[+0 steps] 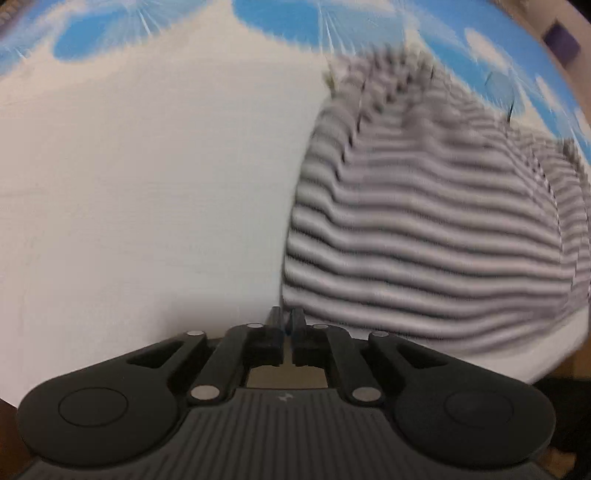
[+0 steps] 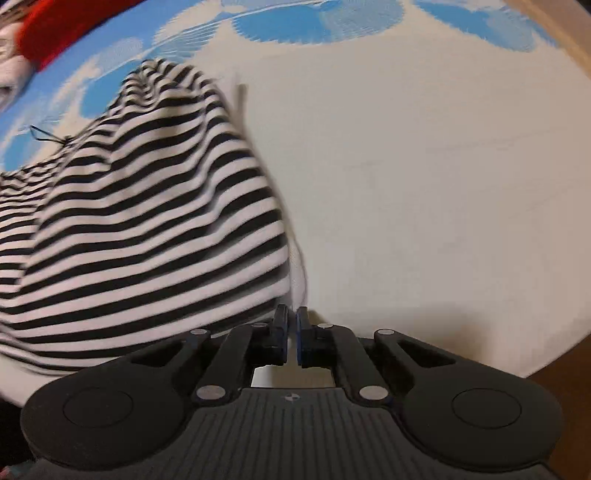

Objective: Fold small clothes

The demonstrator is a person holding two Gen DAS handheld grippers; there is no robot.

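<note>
1. The left black two-finger gripper points steeply down at the cream cloth surface with blue flower print. Its jaws are drawn almost together, only a thin slit between the pads, right at the near left corner of the black-and-white striped knit garment. Blur hides whether cloth is pinched there.
2. The right black two-finger gripper also tips steeply downward, its blue-lined pads nearly touching. They sit at the near right edge of the striped garment, where a pale hem runs down toward the slit; a real pinch cannot be confirmed.
3. The garment lies bunched and humped on the cloth surface, between the two grippers.
4. A red fabric item lies at the far left edge of the right wrist view, well apart from the garment.
</note>
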